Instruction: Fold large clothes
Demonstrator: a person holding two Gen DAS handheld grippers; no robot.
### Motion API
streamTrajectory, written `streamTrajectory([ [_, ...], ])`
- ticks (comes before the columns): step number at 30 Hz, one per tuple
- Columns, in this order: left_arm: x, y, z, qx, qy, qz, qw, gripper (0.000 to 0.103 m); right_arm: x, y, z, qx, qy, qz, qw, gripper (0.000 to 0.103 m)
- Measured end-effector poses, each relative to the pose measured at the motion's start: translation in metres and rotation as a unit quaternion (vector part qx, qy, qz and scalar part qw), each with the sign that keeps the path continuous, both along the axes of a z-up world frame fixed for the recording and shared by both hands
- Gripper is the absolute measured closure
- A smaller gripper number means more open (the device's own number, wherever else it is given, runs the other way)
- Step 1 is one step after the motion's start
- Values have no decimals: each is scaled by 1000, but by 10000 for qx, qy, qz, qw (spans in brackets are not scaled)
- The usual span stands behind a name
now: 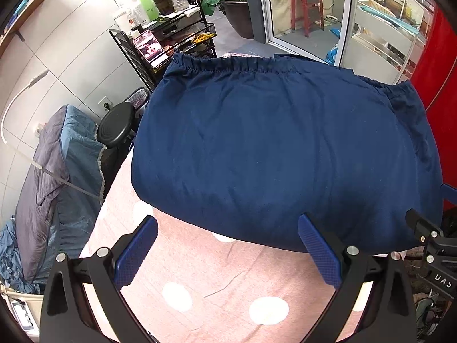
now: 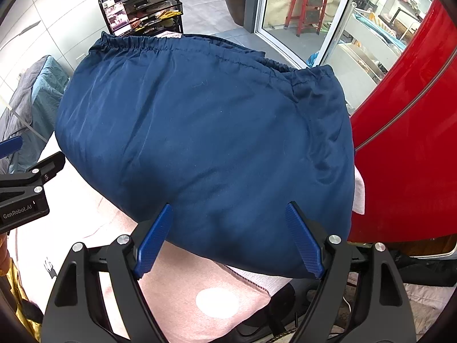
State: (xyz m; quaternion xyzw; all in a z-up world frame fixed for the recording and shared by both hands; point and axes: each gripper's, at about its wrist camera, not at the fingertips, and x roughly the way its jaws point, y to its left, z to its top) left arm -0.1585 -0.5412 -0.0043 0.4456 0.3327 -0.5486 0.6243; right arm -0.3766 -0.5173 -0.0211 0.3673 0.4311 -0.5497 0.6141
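Left wrist view shows you the navy garment (image 1: 280, 148) as the biggest thing in play: a bulky folded bundle lying on the desk, which is covered by a pink cloth with white dots (image 1: 200, 291). Its gathered elastic edge (image 1: 228, 64) runs along the far side, and its near fold faces you. On the right side the bundle reaches almost to the cloth's edge, right beside the red panel (image 2: 405, 143), so a push in that direction would likely slide it off the surface or bunch it against the panel.

Your left gripper (image 1: 227, 253) stands wide apart and holds nothing, hovering over bare cloth just short of the near fold. Your right gripper (image 2: 228, 238) is spread just as wide and empty, its tips at or over the near fold; whether they touch the fabric you cannot tell from here.

The fabric looks smooth and slippery and the bundle is thick, so if you close on the top layer alone, the lower layers would probably stay behind and the fold would open. Pinching the pink cloth along with the garment is the other risk, since the two lie in contact at the near edge; that would drag the whole covering. Lifting unevenly with one side ahead could skew the edges you have aligned
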Motion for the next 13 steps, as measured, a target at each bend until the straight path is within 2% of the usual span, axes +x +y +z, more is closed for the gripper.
streamTrajectory([
  [13,1,-2,-1,22,9,64,10000,6,-1,2,-1,0,20,-5,10000,23],
])
